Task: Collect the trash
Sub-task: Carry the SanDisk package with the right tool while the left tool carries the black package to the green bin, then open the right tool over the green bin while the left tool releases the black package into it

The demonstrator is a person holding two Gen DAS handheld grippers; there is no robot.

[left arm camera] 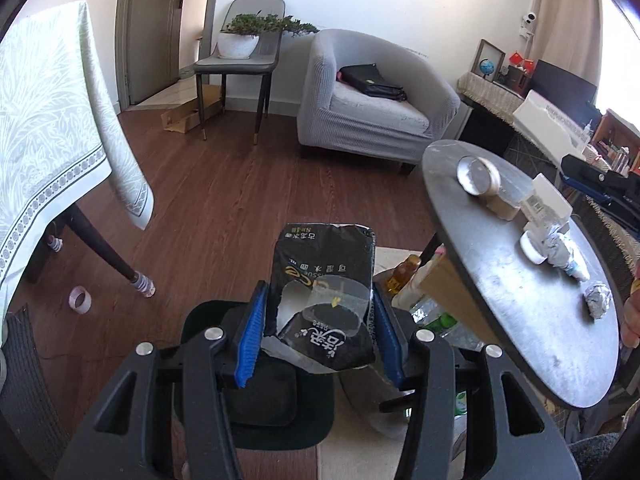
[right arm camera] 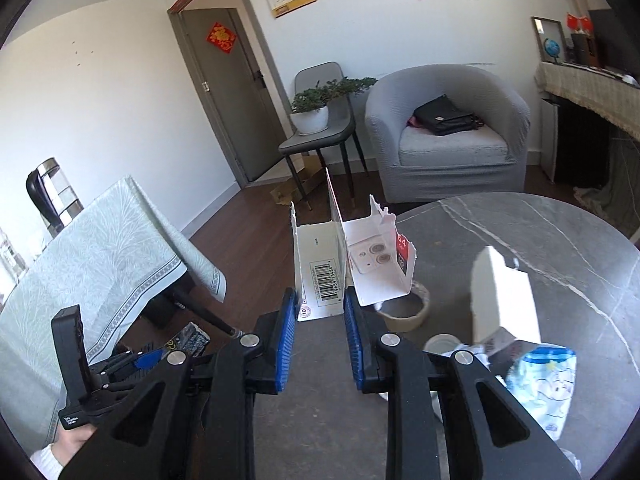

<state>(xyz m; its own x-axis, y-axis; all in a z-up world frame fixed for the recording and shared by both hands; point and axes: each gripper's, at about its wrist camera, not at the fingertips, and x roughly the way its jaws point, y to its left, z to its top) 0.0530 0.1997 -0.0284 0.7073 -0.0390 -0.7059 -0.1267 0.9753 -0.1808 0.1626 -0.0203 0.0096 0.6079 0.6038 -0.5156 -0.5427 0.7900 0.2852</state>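
My left gripper point(left arm camera: 318, 316) is shut on a black tissue wrapper point(left arm camera: 326, 280) and holds it over a black trash bin point(left arm camera: 200, 320) on the floor, left of the round dark table point(left arm camera: 500, 300). My right gripper point(right arm camera: 320, 312) is shut on a torn white cardboard box point(right arm camera: 320, 264) with a barcode and holds it above the table's left edge point(right arm camera: 500, 232). On the table lie a tape roll point(left arm camera: 478, 174), a white box point(left arm camera: 548, 200), a white cap point(left arm camera: 532, 246), crumpled wrappers point(left arm camera: 598, 300) and a blue-white plastic bag point(right arm camera: 548, 384).
A table with a pale green cloth point(left arm camera: 48, 128) stands at the left, a tape roll point(left arm camera: 80, 300) on the wood floor by its leg. A grey armchair point(left arm camera: 372, 96) and a chair with a potted plant point(left arm camera: 240, 44) stand behind. Bottles and bags point(left arm camera: 404, 280) lie under the round table.
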